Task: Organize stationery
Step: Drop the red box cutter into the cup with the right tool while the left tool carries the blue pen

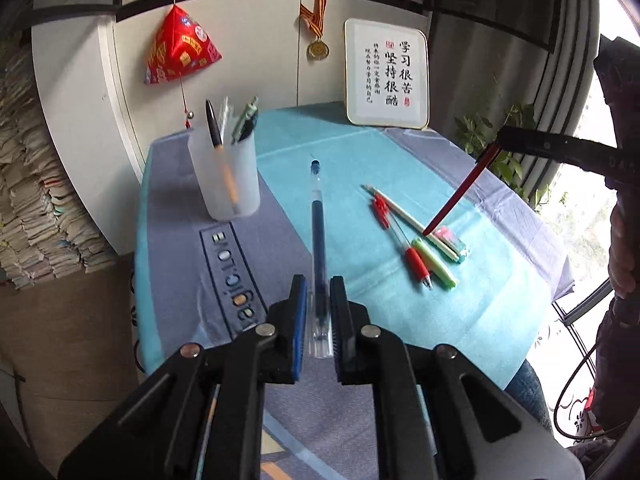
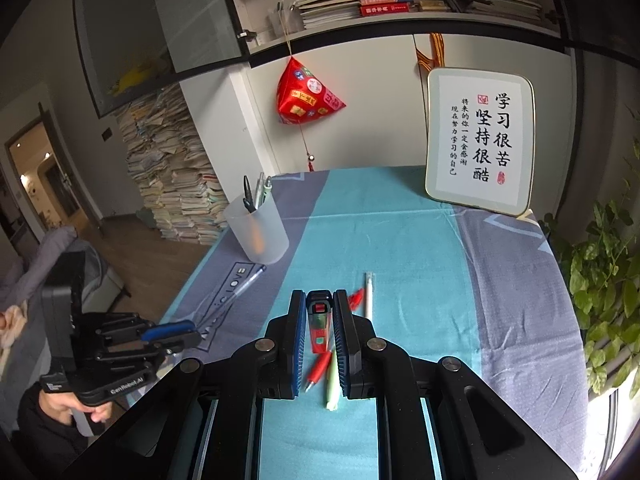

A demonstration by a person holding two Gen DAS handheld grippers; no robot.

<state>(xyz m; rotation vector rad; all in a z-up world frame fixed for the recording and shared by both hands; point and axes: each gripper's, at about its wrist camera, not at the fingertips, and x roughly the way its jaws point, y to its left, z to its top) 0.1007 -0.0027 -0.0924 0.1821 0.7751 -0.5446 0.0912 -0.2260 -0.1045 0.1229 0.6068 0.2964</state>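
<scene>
My left gripper (image 1: 318, 284) is shut on a clear blue-ink pen (image 1: 318, 216) that points away toward the back of the table. My right gripper (image 2: 318, 298) is shut on a red pen (image 2: 319, 322), seen end-on; in the left wrist view this red pen (image 1: 460, 196) hangs slanted, its tip just above an eraser (image 1: 454, 242). A frosted pen cup (image 1: 224, 176) with several pens stands at the left back. On the teal cloth lie a red-grip pen (image 1: 400, 236), a white pen (image 1: 404, 216) and a green pen (image 1: 434, 262).
A framed calligraphy sign (image 1: 386, 74) leans at the back of the table. A red hanging ornament (image 1: 178, 48) and a medal (image 1: 318, 50) hang on the wall. Stacked papers (image 1: 24, 200) stand left. Plants (image 2: 604, 280) are at the right edge.
</scene>
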